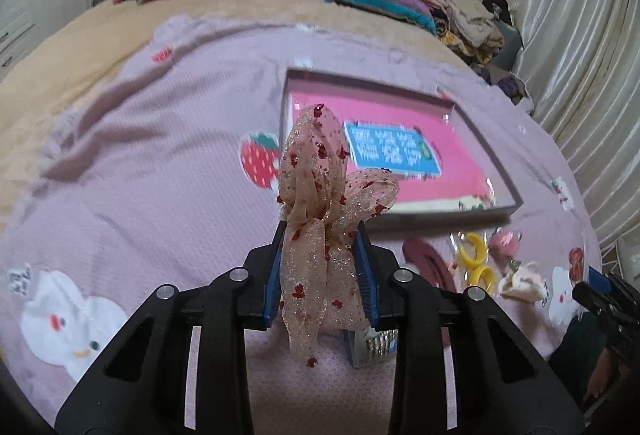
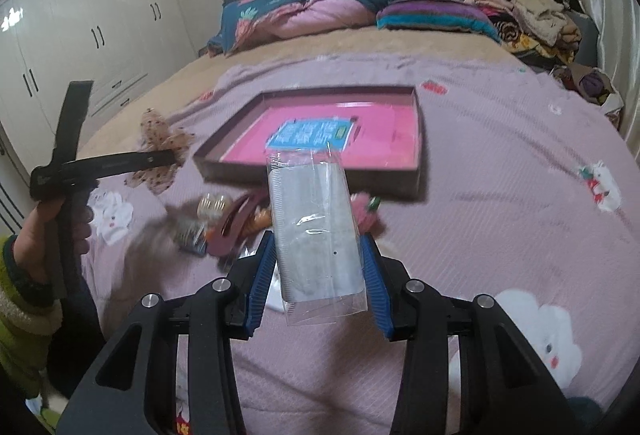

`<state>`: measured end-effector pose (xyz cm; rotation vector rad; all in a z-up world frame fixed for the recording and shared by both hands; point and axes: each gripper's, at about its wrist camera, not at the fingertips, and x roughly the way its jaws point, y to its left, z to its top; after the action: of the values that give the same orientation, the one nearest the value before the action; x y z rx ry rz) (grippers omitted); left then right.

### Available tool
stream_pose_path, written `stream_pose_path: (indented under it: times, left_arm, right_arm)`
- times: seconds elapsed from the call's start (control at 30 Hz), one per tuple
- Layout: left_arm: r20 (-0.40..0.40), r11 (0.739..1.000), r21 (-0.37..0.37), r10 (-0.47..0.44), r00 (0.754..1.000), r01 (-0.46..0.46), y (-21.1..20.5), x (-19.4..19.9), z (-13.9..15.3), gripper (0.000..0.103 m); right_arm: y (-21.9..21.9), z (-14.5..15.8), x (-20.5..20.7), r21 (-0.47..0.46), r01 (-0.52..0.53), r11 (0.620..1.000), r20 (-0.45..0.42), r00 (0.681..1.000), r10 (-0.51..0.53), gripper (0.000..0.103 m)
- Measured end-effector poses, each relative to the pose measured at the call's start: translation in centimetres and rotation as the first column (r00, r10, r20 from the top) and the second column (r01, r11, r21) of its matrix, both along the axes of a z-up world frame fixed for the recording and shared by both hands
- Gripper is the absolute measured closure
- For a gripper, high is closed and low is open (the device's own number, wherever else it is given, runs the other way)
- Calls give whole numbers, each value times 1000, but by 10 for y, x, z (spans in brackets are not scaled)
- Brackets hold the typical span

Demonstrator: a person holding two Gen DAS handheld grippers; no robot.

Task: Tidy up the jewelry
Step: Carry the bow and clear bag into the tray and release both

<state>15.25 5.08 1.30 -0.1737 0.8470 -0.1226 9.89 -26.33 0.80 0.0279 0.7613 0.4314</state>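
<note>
My left gripper (image 1: 320, 231) is shut on a sheer pink bow (image 1: 316, 163) with red spots, held up above the lilac blanket. The right wrist view shows the same bow (image 2: 160, 131) at the left gripper's (image 2: 172, 157) tip, with a person's hand (image 2: 48, 235) on the handle. My right gripper (image 2: 317, 239) is shut on a clear plastic packet (image 2: 312, 203) with a grey comb-like piece inside. Beyond both lies a shallow brown tray (image 2: 312, 173) with a pink floor and a blue label; its rim (image 1: 480, 143) also shows in the left wrist view.
Loose pieces lie in front of the tray: a dark red hair clip (image 1: 428, 259), yellow hoops (image 1: 476, 259), a pink ornament (image 1: 506, 241). Quilts (image 2: 304, 15) and a heap of clothes (image 2: 532, 19) fill the bed's far end. White wardrobes (image 2: 80, 15) stand on the left.
</note>
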Motion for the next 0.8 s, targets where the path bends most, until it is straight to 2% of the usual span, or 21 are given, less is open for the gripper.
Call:
stream_pose_path:
  times: [0.17, 0.43, 0.8]
  left_arm:
    - [33, 1000, 14, 12, 999, -13, 2, 11, 18, 80]
    - [60, 1000, 19, 16, 998, -17, -4, 33, 32, 79]
    - [26, 1000, 24, -8, 1000, 7, -28, 68, 18, 79]
  right_arm:
    - [-7, 19, 14, 15, 21, 1000, 50, 999, -21, 62]
    - [-10, 42, 49, 18, 45, 999, 114, 992, -46, 62]
    - [-8, 43, 111, 47, 67, 997, 111, 991, -72, 62]
